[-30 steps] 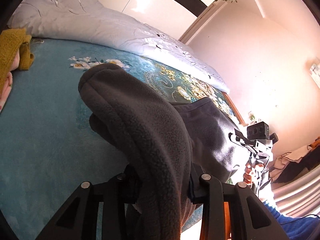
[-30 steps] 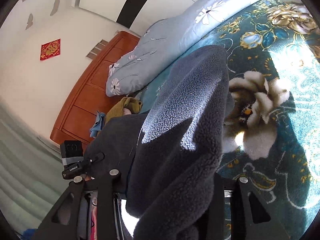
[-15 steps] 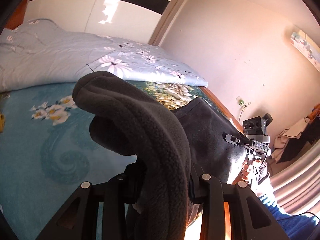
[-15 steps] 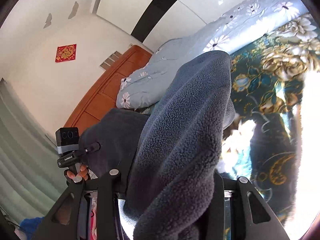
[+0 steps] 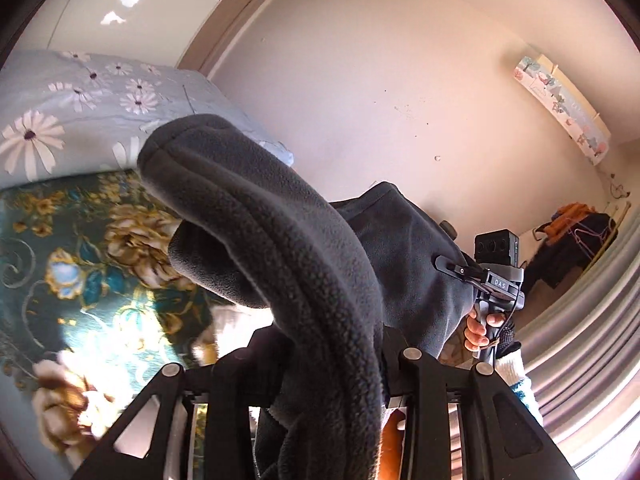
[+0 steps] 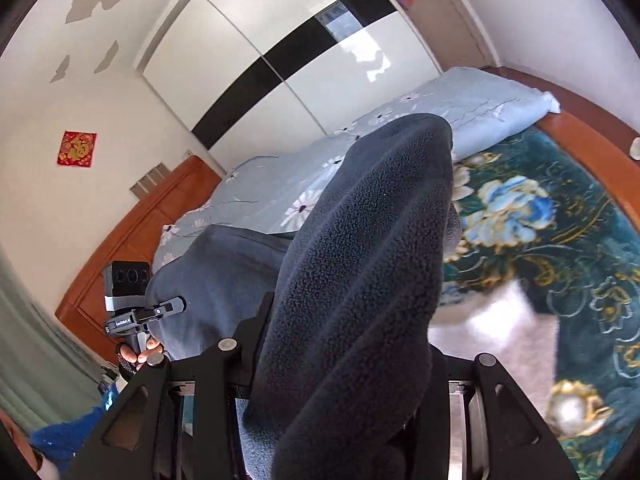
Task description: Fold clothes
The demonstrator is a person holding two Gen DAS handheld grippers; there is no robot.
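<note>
A dark grey fleece garment is held up in the air between both grippers. My left gripper is shut on one edge of it, and the cloth drapes forward over the fingers and hides the tips. My right gripper is shut on the other edge of the same fleece garment. The garment spans across to the other hand-held gripper, which shows at the right of the left wrist view and at the left of the right wrist view.
Below lies a bed with a teal floral cover, also in the left wrist view. A light blue daisy quilt lies along its far side. A wooden headboard, white wardrobe and pink wall surround it.
Both grippers have risen and tilted upward with the fleece. The views now show more wall and wardrobe and less bed. The yellow cloth has left the left view.
</note>
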